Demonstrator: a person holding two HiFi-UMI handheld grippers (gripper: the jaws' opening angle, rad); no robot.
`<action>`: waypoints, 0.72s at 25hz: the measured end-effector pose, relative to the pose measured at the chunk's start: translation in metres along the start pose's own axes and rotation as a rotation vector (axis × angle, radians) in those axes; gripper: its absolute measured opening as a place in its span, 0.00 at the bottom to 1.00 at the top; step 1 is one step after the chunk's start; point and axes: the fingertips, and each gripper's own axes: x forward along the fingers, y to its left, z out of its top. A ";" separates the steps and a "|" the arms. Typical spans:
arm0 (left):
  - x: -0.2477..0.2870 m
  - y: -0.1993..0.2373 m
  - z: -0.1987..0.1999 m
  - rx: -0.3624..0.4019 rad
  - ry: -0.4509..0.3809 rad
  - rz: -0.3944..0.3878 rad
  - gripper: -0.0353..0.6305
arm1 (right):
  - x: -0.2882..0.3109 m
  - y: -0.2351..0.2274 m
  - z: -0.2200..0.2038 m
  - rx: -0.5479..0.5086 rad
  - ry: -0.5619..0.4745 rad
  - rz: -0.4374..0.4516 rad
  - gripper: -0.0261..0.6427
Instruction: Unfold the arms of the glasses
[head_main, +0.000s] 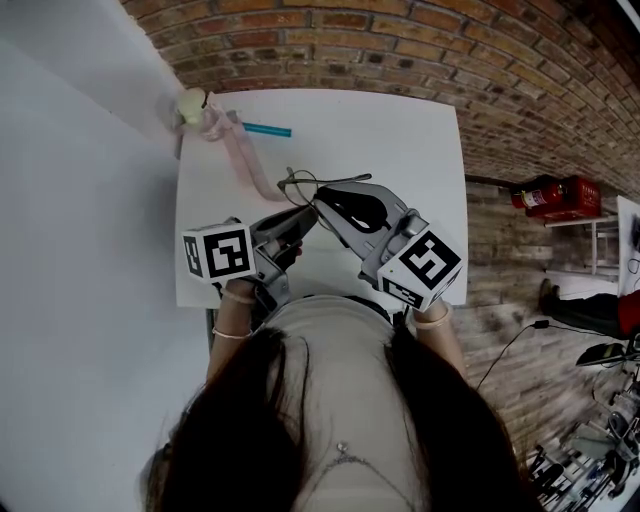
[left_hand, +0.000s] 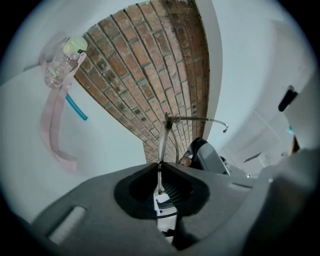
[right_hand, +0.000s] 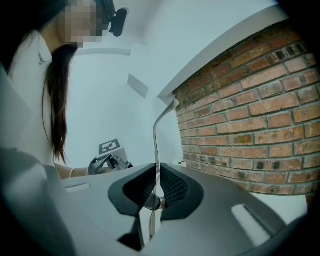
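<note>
The left gripper (left_hand: 160, 166) is seen with its jaws pressed together on a thin metal part of the glasses (left_hand: 163, 140). That part is pinched right at the fingertips and rises straight out from between them. From its top, one thin arm is carried off to the right of the fingers and ends in a small curved tip.

The right gripper (right_hand: 156, 169) is likewise clamped on a thin, wire-like arm of the glasses. This arm stands up out of the fingertips and is bent over at its upper end.

In the head view the two pairs of fingertips are held close together, tip toward tip. The glasses are held between and just beyond them, over the white table (head_main: 400, 130).

Farther out past the fingers, toward the table's far left corner, a small clear bottle (head_main: 193, 106) with a pale cap and a pink strap (head_main: 240, 160) is laid. A teal stick (head_main: 266, 130) is seen just beside it. Brickwork (head_main: 400, 50) is seen beyond the table's far edge.
</note>
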 end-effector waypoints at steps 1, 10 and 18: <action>0.000 0.000 0.000 0.006 0.002 0.005 0.09 | 0.001 0.000 -0.001 0.001 0.003 0.001 0.09; -0.001 0.002 0.001 0.070 0.008 0.050 0.09 | 0.004 0.001 -0.007 0.009 0.018 0.003 0.09; 0.000 0.002 -0.002 0.099 0.017 0.062 0.09 | 0.008 0.003 -0.012 0.011 0.042 0.010 0.11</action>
